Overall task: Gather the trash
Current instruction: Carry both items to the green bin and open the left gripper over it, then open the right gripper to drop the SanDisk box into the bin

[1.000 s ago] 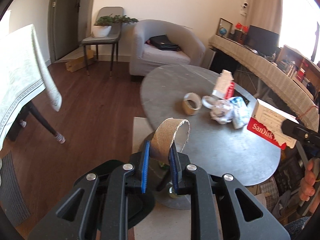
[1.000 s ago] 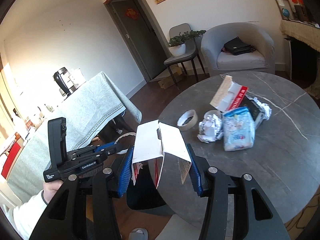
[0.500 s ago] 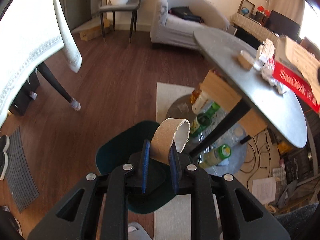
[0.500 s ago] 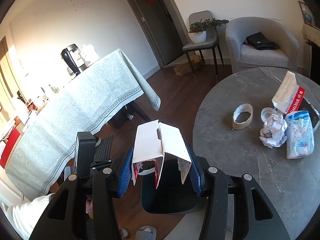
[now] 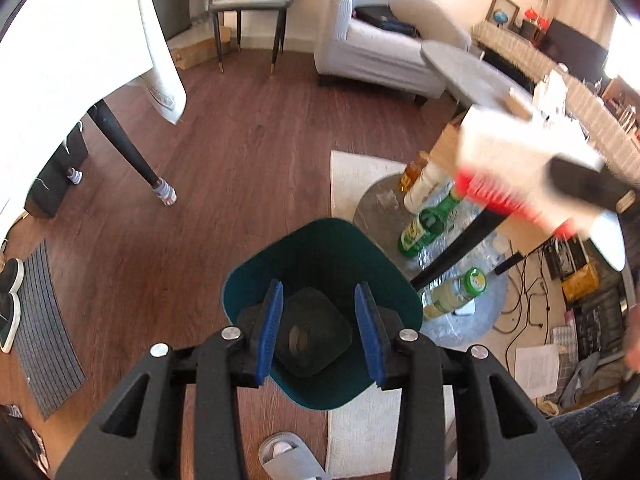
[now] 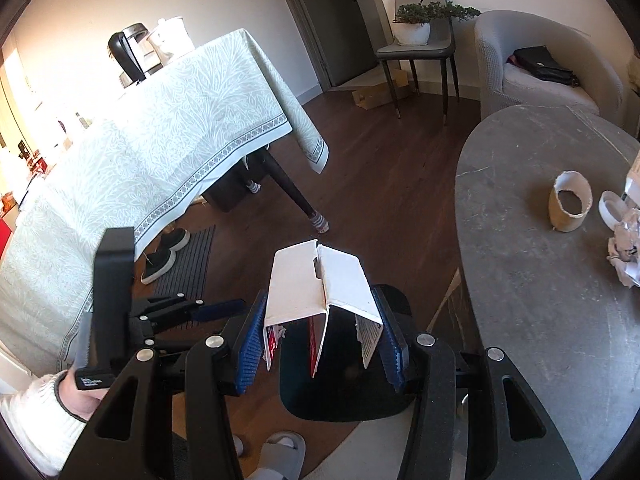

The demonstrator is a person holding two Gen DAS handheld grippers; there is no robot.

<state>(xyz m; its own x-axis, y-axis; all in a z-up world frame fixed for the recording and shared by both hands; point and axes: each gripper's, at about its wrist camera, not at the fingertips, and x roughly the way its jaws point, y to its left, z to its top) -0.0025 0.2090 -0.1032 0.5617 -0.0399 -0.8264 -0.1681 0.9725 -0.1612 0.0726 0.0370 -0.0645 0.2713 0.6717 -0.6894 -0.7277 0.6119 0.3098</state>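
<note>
My left gripper [image 5: 320, 332] is open and empty, right above the dark green bin [image 5: 316, 256] on the floor. A cardboard tape roll [image 5: 300, 338] lies on the bin's bottom. My right gripper [image 6: 322, 336] is shut on a torn white and red carton [image 6: 320, 284], held above the bin [image 6: 344, 396] beside the round grey table [image 6: 540, 292]. The carton also shows blurred in the left wrist view [image 5: 520, 160]. On the table lie a second tape roll [image 6: 570, 206] and crumpled paper [image 6: 624, 248]. The left gripper shows in the right wrist view [image 6: 216, 308].
Bottles [image 5: 424, 224] stand on the table's base next to the bin. A clothed table [image 6: 140, 140] with a leg [image 6: 292, 192] stands left. Slippers [image 5: 288, 456] and a white rug [image 5: 360, 176] lie on the wood floor. An armchair [image 5: 380, 48] stands behind.
My left gripper opened and let go of the cardboard tape roll, which now lies in the bin. My right gripper moved with the carton over the bin.
</note>
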